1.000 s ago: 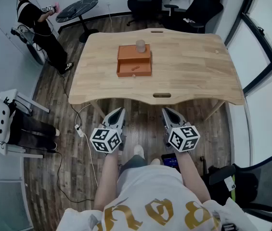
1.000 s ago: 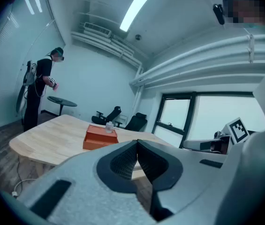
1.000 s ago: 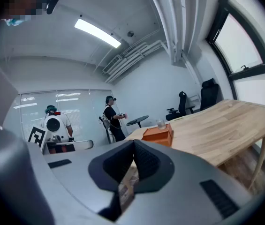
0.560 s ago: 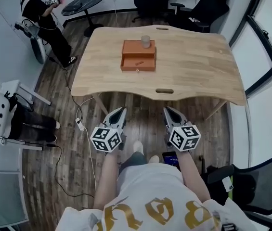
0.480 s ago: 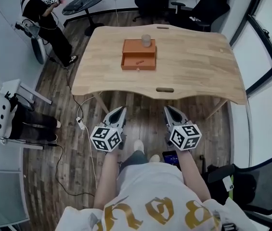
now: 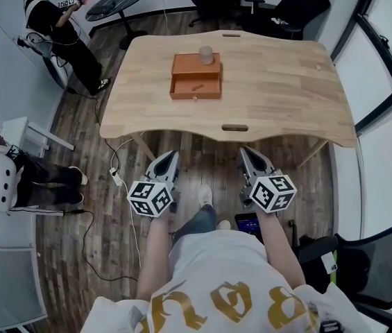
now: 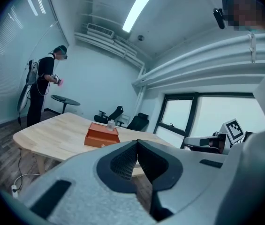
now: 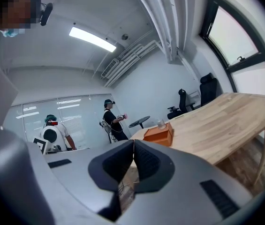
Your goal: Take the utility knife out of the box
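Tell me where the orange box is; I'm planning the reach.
Head view: orange box on the wooden table, left of centre, a jar on top.

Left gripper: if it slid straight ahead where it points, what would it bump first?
Probably the near edge of the light wooden table. The left gripper aims at it from over the floor, though it might pass just underneath.

Orange item in the open drawer of the box: too small to ID as a knife. Pale thing on top of the box: cup or jar, can't tell. Both gripper views: drawer inside hidden. Person at top left & chair at bottom right partly cut by the edge.
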Available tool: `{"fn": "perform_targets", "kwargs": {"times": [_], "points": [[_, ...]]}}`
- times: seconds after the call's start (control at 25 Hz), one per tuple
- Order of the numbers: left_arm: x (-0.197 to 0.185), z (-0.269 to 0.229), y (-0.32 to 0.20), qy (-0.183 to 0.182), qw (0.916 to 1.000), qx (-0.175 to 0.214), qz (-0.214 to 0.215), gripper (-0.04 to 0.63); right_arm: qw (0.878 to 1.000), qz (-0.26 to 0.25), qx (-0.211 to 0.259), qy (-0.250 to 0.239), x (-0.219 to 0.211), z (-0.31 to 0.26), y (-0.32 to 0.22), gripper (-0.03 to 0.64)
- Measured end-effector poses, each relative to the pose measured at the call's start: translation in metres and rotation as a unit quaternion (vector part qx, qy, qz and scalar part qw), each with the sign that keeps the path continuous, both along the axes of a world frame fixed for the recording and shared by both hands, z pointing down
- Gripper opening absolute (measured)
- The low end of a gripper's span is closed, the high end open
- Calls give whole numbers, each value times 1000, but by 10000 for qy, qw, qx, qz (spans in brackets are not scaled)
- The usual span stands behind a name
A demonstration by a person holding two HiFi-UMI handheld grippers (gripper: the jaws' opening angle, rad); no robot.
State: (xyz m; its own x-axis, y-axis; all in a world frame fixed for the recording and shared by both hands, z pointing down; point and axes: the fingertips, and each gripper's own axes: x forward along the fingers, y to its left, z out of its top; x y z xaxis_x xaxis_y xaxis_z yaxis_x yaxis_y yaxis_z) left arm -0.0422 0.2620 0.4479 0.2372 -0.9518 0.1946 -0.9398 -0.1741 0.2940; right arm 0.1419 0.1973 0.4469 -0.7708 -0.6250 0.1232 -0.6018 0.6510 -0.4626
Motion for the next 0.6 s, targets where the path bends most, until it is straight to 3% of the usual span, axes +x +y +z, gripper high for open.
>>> {"fn": "perform_targets", "kwargs": {"times": [0.32,0.6], "points": [[-3,16,-48,-89,9999,-119,22,9,9998,170,-50,-7,3,9,-46,12],[-19,20,-126,189,9994,24,297,9,9991,347,-182,155,-14,21,-115,11]]}}
